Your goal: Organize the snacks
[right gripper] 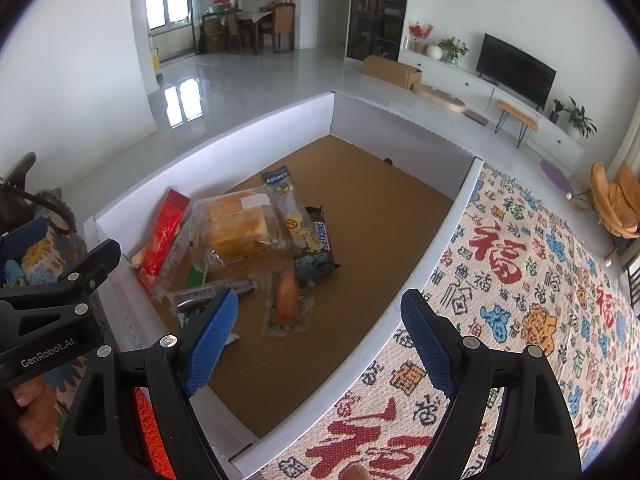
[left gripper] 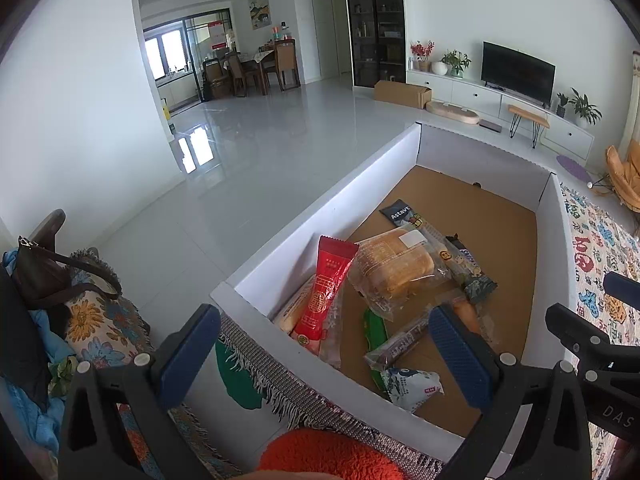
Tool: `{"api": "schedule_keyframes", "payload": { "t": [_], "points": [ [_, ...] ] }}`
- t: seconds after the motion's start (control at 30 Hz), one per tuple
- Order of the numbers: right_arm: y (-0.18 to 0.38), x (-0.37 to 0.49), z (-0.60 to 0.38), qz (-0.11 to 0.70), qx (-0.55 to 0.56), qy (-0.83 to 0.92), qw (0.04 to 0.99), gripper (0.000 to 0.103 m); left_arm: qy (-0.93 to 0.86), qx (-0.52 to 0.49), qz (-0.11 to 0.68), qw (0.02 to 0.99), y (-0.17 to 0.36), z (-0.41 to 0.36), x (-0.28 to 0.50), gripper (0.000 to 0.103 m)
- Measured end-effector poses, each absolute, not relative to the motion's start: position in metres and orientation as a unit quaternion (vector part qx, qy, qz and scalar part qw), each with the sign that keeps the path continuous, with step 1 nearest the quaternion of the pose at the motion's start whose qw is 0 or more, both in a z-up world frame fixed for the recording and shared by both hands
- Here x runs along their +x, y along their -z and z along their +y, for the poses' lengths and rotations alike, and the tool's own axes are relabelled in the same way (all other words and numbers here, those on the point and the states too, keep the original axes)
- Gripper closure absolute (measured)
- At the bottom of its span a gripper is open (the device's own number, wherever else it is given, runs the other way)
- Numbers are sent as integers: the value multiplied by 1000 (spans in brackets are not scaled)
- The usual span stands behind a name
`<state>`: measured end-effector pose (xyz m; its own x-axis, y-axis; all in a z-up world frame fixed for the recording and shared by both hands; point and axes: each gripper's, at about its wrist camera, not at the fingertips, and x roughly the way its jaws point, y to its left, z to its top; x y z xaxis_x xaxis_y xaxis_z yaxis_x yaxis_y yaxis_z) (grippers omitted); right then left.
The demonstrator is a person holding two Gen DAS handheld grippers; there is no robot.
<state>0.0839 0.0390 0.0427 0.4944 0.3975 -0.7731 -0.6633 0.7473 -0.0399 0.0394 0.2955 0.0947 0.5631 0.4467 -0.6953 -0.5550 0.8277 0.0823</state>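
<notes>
Left tongs point(left gripper: 320, 354) wide apart, holding nothing, hovering over the near left corner of the box point(left gripper: 332, 208). Right tongs point(right gripper: 320, 332) also wide, nothing held, above the near side of the box with the right finger out over the patterned blanket point(right gripper: 520, 280). Snacks all sit inside the box, bunched at its left half: red packet point(right gripper: 166, 232) leaning on the left wall, bread loaf point(right gripper: 238, 226) in clear wrap, chocolate bar point(right gripper: 320, 240), small bun packet point(right gripper: 288, 300) nearest the right tongs, dark stick packet point(right gripper: 216, 290), white pouch point(left gripper: 412, 386) near the front wall. Far right of the box floor is bare.

Risks, my read:
- slippery film wrap could slide out of the tongs
- squeezing the loaf hard would crush it
- packets overlap, so one grab could drag a neighbour
- both tongs sit close together, could bump
- box is light cardboard on soft cloth, so a knock on the wall may shift it
</notes>
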Motion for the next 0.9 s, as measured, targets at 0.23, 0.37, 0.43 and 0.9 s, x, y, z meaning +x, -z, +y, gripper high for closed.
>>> {"api": "schedule_keyframes", "payload": {
  "t": [0.23,0.37,0.43,0.9],
  "points": [
    [-43,84,39,394,-168,-313,847,17,-285,-73,370,881,-95,296,39,0],
    [-40,81,41,395,-170,-316,846,17,-284,-74,370,881,-95,296,40,0],
    [-40,80,40,395,-171,-317,845,17,-284,-74,370,881,-95,296,39,0],
    [-41,80,42,396,-170,-316,845,17,-285,-73,370,881,-95,296,39,0]
  ]
}}
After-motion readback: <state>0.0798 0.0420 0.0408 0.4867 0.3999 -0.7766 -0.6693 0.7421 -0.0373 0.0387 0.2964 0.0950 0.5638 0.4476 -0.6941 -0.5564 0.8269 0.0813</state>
